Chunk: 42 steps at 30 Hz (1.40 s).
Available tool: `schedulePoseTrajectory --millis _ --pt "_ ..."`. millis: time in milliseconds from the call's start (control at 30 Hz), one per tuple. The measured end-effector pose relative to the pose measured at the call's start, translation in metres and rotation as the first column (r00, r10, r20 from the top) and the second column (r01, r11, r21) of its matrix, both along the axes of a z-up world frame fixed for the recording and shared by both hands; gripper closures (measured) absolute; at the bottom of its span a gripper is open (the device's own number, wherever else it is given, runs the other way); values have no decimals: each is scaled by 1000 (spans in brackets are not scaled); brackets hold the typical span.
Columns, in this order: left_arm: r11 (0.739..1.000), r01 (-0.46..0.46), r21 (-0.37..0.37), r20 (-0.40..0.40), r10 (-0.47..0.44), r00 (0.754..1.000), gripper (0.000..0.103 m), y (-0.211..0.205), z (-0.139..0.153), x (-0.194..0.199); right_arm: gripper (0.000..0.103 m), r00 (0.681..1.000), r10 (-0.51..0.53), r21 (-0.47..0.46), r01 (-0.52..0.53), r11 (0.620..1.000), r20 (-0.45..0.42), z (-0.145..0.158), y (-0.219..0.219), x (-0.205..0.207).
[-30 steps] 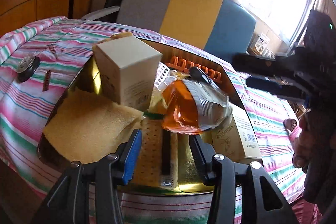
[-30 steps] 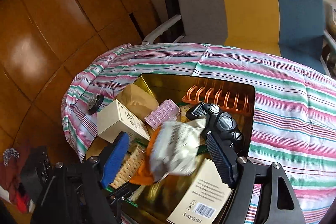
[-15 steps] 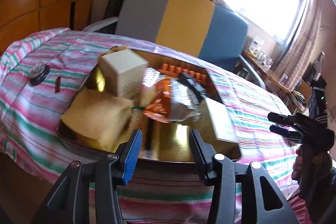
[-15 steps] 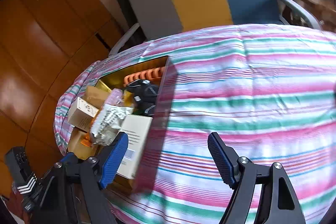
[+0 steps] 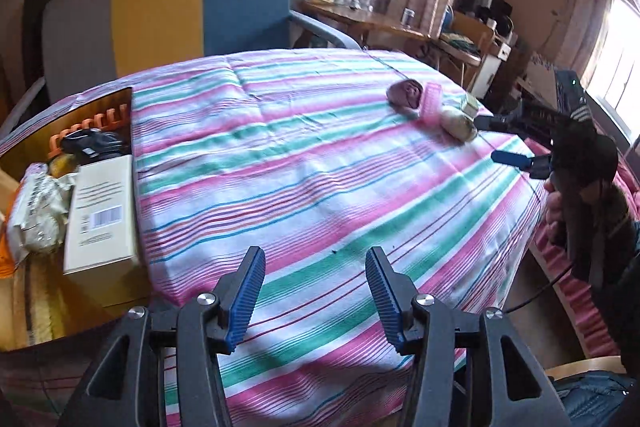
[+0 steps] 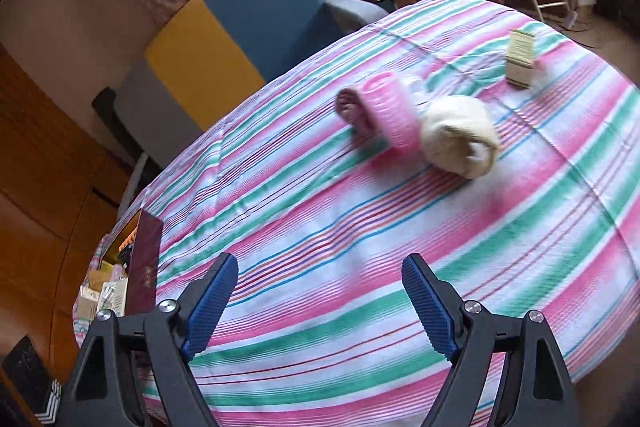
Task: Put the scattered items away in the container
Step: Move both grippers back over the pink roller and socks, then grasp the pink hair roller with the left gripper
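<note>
Right wrist: cream roll (image 6: 460, 137) beside pink roll (image 6: 390, 115).

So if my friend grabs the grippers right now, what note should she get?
Left gripper: jaws open, just widened, nothing between them.
Right gripper: jaws open, just widened, nothing between them.
Both hover over the striped cloth.
Done: the gold tin at the table's left edge already holds boxes, a packet and an orange rack.
Left: a purple roll, a pink roller, a cream bundle and a small box, lying together on the far side of the table. The right gripper is nearer to them.
</note>
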<state>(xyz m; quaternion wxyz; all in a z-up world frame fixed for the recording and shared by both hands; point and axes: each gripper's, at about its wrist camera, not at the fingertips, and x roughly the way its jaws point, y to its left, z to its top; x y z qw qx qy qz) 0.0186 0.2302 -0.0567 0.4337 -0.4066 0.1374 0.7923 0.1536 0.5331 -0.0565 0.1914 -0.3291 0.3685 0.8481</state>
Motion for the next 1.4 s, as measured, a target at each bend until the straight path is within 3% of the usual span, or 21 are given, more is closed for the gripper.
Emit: schedulePoseTrajectory --millis 133,267,500,633,833,967,1067,1167,1400 --pt "998 28 -56 -8 -29 1000 50 17 -16 9 18 997 -73 -25 73 997 -10 -6 24 18" --pt "997 -2 -82 34 5 999 50 15 -30 0 17 995 -86 -60 83 995 -46 -5 43 19" --pt "998 -25 -54 70 29 997 50 9 -40 -9 11 992 -115 17 116 993 -58 12 81 -20" --pt "999 -27 -31 86 30 996 47 11 -41 -14 10 987 -158 70 158 985 3 11 120 -48" --pt "1000 -30 -8 99 30 995 46 11 -43 -17 10 977 -196 23 194 981 85 -17 157 -75" --pt "1000 -29 1 95 29 995 43 12 -44 -17 11 992 -124 -13 124 992 28 -21 140 -78" --pt "1000 -30 6 88 29 996 43 11 -43 -16 12 1000 -10 -29 10 1000 9 -23 113 -83" --pt "999 -40 19 106 38 994 43 8 -43 -17 12 995 100 -4 -100 995 17 -23 77 -89" --pt "998 -59 13 115 57 992 43 0 -41 -14 10 974 224 -60 -226 972 -43 -27 8 -102"
